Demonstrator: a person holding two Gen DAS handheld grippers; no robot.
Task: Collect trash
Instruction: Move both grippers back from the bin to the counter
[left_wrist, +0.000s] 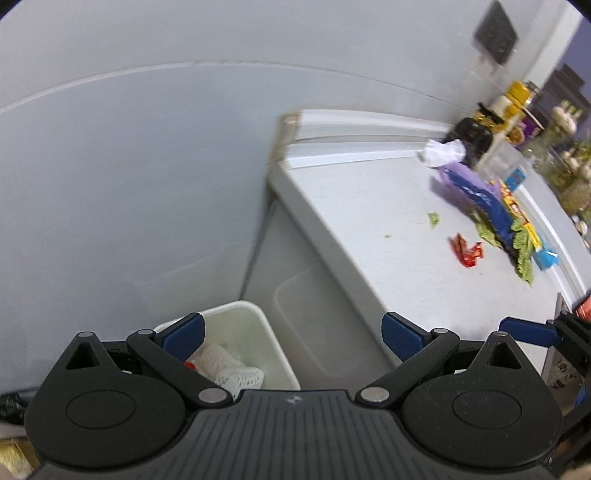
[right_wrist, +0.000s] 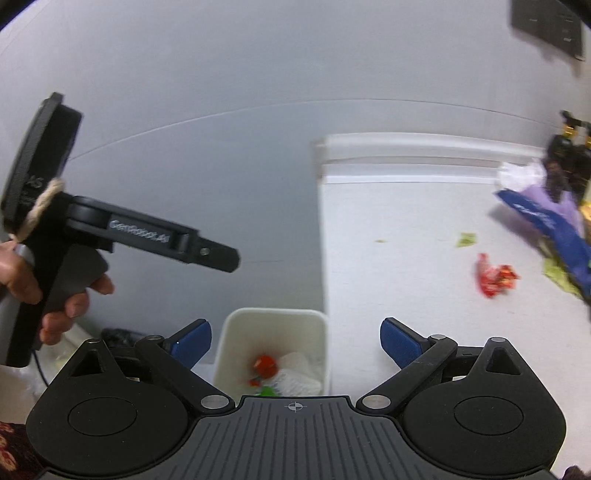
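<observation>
A white bin stands on the floor against the counter's end; it holds white foam netting and a red scrap. It also shows in the right wrist view, with a red wrapper inside. My left gripper is open and empty above the bin. My right gripper is open and empty over the bin's edge. On the white counter lie a red wrapper, a blue and purple bag, green leaf bits and a white tissue.
The left hand-held gripper shows from the side in the right wrist view. Jars and bottles stand at the counter's far end. A grey wall rises behind. A dark panel hangs on it.
</observation>
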